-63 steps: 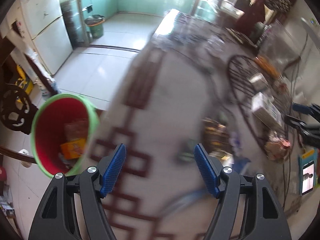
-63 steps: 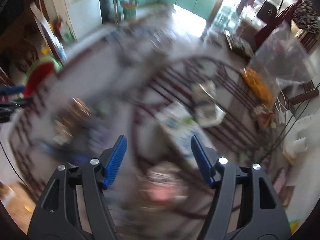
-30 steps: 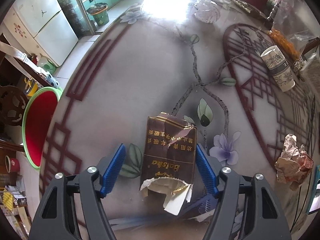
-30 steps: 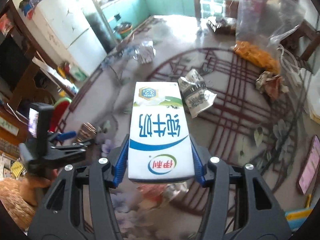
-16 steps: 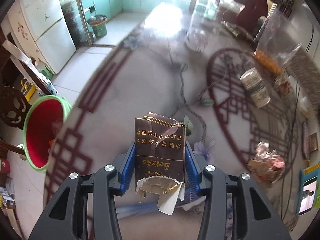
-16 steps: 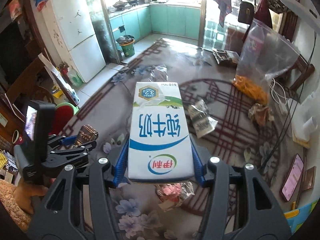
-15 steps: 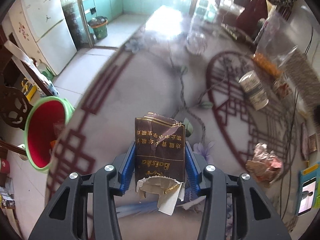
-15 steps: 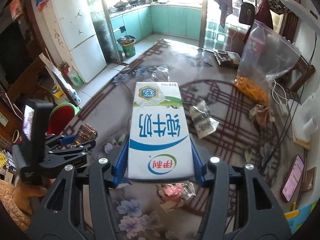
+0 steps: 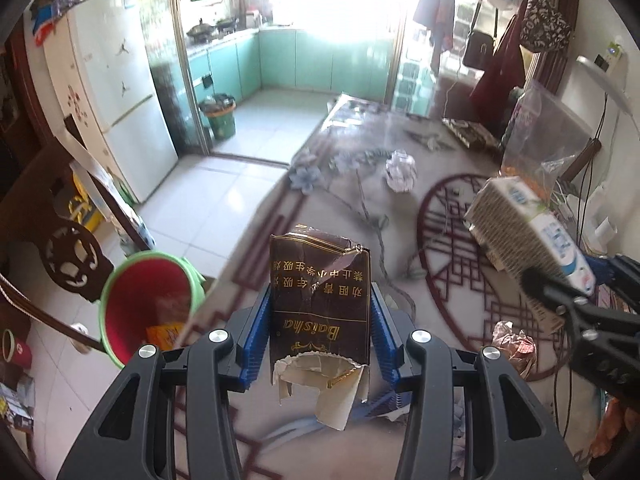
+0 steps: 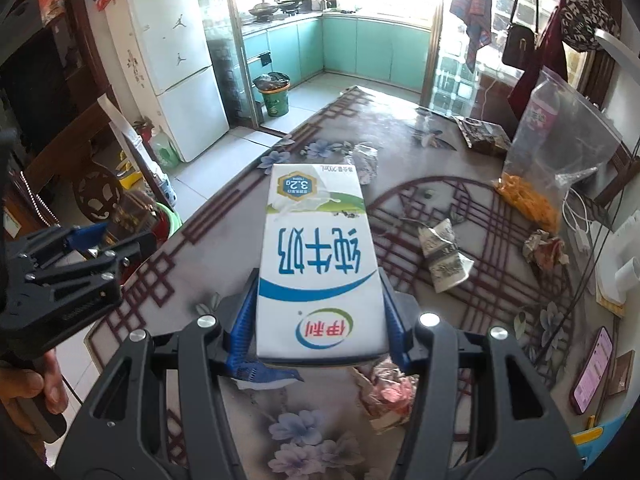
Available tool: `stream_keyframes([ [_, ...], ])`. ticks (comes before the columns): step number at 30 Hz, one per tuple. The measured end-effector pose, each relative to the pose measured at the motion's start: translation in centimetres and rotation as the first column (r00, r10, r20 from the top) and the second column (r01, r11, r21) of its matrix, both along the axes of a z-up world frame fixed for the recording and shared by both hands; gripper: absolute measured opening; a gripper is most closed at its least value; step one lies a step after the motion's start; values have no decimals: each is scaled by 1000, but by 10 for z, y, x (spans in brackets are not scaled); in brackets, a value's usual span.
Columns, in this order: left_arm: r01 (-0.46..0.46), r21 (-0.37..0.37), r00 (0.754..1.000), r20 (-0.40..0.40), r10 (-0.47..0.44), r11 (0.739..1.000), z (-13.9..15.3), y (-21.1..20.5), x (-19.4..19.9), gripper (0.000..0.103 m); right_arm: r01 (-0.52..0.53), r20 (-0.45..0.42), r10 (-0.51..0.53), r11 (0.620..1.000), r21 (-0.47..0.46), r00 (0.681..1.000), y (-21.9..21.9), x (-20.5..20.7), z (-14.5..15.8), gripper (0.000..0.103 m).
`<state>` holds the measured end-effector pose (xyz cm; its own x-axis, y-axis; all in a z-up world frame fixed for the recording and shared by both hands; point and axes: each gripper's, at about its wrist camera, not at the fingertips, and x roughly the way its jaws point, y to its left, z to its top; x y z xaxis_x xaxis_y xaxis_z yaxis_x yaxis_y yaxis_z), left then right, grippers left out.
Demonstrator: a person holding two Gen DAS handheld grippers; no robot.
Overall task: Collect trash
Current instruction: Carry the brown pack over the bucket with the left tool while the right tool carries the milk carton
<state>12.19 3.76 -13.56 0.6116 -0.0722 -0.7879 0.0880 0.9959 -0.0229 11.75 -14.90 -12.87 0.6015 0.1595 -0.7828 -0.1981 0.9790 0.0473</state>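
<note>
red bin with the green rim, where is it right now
In the left wrist view the red bin stands on the floor at lower left, beside the table edge.

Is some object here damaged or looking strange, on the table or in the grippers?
Yes. The brown cigarette pack in the left gripper is torn, with ragged paper hanging from its end. Crumpled wrappers and a crushed paper cup lie scattered on the table. The milk carton looks intact.
</note>
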Motion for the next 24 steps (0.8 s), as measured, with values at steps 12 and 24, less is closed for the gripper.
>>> stream_keyframes([
  [12,-9,-70,1000,8,10,997,6,50,3,43,-25,13,25,999,-35,1000,56,8,7,53],
  [24,-54,-87,998,-35,52,995,-10,119,17,43,-50,15,51,995,-83,999,128,15,8,53],
])
